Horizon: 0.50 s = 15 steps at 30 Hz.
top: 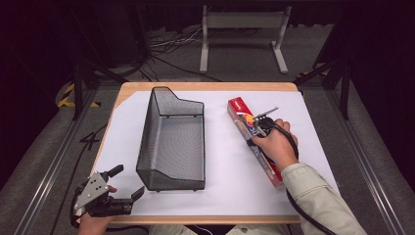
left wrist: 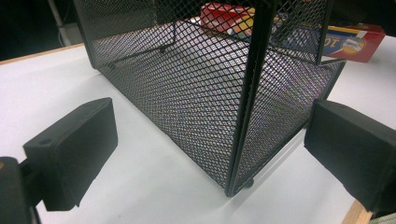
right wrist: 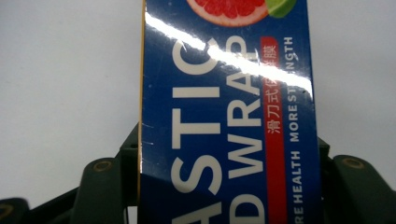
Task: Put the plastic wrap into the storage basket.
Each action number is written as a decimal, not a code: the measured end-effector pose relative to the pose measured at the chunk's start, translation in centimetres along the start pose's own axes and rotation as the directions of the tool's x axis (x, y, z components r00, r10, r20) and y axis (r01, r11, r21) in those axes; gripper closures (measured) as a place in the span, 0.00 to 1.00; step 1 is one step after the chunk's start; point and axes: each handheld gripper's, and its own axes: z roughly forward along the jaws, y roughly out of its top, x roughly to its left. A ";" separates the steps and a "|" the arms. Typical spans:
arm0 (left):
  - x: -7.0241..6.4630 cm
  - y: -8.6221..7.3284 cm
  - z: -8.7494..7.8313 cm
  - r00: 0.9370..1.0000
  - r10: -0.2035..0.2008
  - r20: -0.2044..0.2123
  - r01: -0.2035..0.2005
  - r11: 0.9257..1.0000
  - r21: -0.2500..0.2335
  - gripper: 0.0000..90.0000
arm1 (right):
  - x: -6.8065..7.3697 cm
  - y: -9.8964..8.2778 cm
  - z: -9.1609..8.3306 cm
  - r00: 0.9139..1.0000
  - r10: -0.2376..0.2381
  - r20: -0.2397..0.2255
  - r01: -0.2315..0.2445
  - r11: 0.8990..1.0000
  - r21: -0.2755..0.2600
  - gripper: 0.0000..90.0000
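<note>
So in the high view the right gripper (top: 263, 126) is down on the plastic wrap box (top: 239, 112), somewhere around the box's middle, with the red far end sticking out ahead of the tongs and the near end running back under the person's sleeve. The mesh basket (top: 172, 142) sits well off to the left of that gripper on the white sheet (top: 225, 161), and the left gripper (top: 128, 182) hangs at the near corner of the table just shy of the basket's front corner, jaws spread and nothing in them. From the left gripper view you look straight between its two black pads (left wrist: 74, 149) at the basket's corner post (left wrist: 245, 121); the basket isn't between the pads, they're apart from it, and the box peeks through the mesh beyond. The right gripper view is the useful one: the box (right wrist: 224, 116) runs straight up the middle away from the tongs, and the jaws are snug against both long sides of it, so it's clamped across the width. My take on doing this bit well: lift it level, since a long box held this way will want to droop or swing at the ends, keep the squeeze steady because the glossy card looks slippery, and clear the basket's tall side wall before lowering. The free left tongs could steady the basket if it skids.
</note>
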 end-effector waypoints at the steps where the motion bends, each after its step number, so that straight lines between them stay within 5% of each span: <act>1: 0.0 0.0 0.0 1.000 0.001 0.001 -0.001 1.000 -0.001 0.04 | -0.1 0.0 -0.2 1.000 0.011 -0.012 -0.012 1.000 -0.006 0.44; 15: -0.1 0.0 0.0 1.000 -0.004 0.002 0.004 1.000 -0.004 0.04 | 0.0 0.1 -4.7 0.995 0.067 -0.076 -0.072 0.996 -0.055 0.44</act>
